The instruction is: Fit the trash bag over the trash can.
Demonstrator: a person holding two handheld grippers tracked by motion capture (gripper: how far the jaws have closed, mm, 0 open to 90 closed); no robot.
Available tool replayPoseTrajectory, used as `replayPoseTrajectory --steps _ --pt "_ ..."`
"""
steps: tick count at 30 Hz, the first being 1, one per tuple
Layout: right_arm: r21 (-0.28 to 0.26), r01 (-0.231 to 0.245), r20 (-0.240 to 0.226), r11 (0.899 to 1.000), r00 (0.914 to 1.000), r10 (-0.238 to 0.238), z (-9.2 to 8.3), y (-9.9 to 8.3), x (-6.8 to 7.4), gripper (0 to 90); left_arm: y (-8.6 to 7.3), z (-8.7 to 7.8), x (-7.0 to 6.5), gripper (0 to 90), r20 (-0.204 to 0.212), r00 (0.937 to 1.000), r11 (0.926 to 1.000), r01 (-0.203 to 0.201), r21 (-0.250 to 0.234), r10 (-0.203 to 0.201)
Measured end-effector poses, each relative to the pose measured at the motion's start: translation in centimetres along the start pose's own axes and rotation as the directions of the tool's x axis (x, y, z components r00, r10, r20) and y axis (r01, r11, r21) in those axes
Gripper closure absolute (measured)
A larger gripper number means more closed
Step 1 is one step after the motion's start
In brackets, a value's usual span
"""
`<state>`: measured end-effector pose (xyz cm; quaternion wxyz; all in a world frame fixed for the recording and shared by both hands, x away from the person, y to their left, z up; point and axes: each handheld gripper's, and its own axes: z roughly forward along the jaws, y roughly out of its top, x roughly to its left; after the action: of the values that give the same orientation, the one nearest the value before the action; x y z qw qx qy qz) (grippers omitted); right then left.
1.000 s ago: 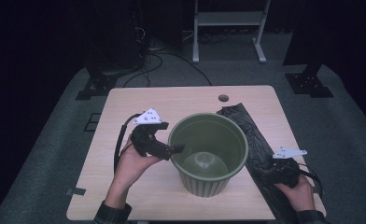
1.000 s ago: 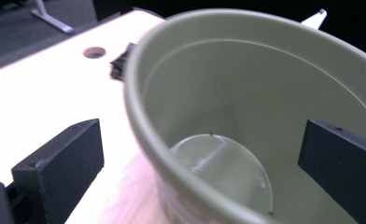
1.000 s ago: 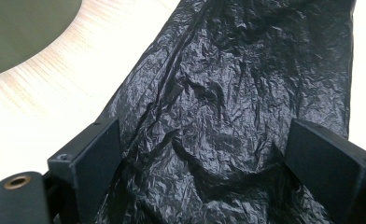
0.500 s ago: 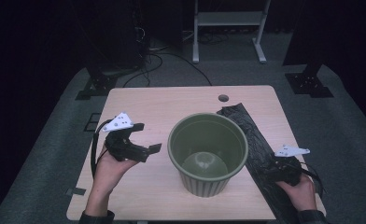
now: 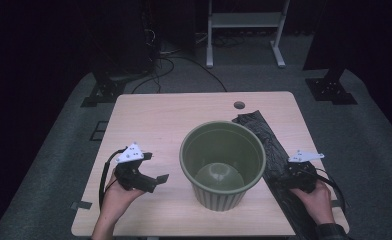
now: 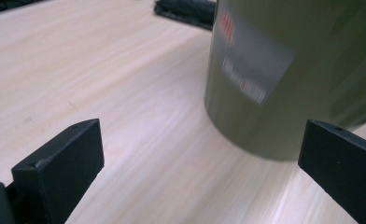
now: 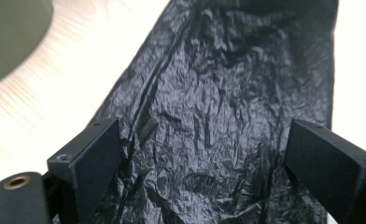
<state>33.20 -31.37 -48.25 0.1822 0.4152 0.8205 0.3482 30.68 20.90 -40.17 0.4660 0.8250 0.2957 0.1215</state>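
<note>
Here we see a round olive-green bin (image 5: 222, 167) standing upright near the middle of a pale wooden table (image 5: 174, 115), its mouth open and its inside bare. In the left gripper view its smooth side carries a grey label (image 6: 253, 58) with blurred red lettering. At three o'clock from the bin, just beside it, lies a crumpled black plastic bag (image 5: 264, 137), flattened into a long strip that runs from about one o'clock down toward five o'clock at the table's near edge.

At nine o'clock from the bin, near but apart from it, our left gripper (image 5: 155, 167) is held just above the table by the left hand (image 5: 115, 197), pointing toward the bin. Its jaws are spread wide with nothing between them.

At four o'clock from the bin, our right gripper (image 5: 284, 176) sits low over the bag, held by the right hand (image 5: 315, 200). Its jaws are also spread apart, straddling the wrinkled plastic without pinching it.
</note>
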Motion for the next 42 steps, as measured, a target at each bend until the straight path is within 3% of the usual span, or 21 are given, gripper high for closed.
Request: replayPoseTrajectory --steps 5,7,10,14,21,27,32,37,42 --pt "0.008 -0.011 -0.01 1.0 0.9999 0.011 0.3 0.0 0.1 9.5 -2.6 0.8 0.2 0.0 -0.013 0.9999 0.9999 0.005 0.015 -0.005" --pt "0.011 -0.018 -0.003 1.0 0.9998 0.018 0.3 0.0 0.1 9.6 -3.5 1.3 0.2 0.0 -0.017 0.9998 0.9989 0.003 0.047 -0.002" --pt "-0.03 -0.037 0.004 0.999 0.9993 0.037 -0.2 0.5 0.0 9.6 -4.6 2.2 0.2 0.0 -0.019 0.9998 0.9967 -0.008 0.081 0.009" --pt "0.006 -0.021 -0.001 1.0 0.9998 0.021 0.7 0.5 0.2 9.4 -5.2 2.9 0.3 0.0 -0.026 0.9996 0.9956 -0.008 0.094 0.01" --pt "-0.01 -0.017 -0.008 1.0 0.9998 0.017 1.0 0.4 0.4 10.3 -5.8 3.9 0.2 0.0 -0.034 0.9989 0.9897 -0.025 0.141 0.031" --pt "-0.055 -0.004 -0.024 0.998 0.9997 0.003 0.5 0.0 0.8 41.5 -6.4 4.6 0.2 0.0 -0.035 0.9988 0.9859 -0.028 0.165 0.034" --pt "-0.061 -0.013 -0.022 0.998 0.9997 0.012 0.2 0.0 0.8 63.1 -6.5 5.1 -0.2 0.0 -0.035 0.9973 0.9781 -0.056 0.201 0.064" --pt "-0.053 -0.023 -0.025 0.998 0.9994 0.022 0.0 -0.1 0.7 88.3 -6.5 5.2 -0.3 0.0 -0.043 0.9961 0.9752 -0.067 0.211 0.078" --pt "-0.036 -0.017 -0.036 0.999 0.9992 0.015 -0.2 0.0 0.5 89.6 -6.5 5.2 -0.3 0.0 -0.043 0.9963 0.9756 -0.064 0.21 0.075"
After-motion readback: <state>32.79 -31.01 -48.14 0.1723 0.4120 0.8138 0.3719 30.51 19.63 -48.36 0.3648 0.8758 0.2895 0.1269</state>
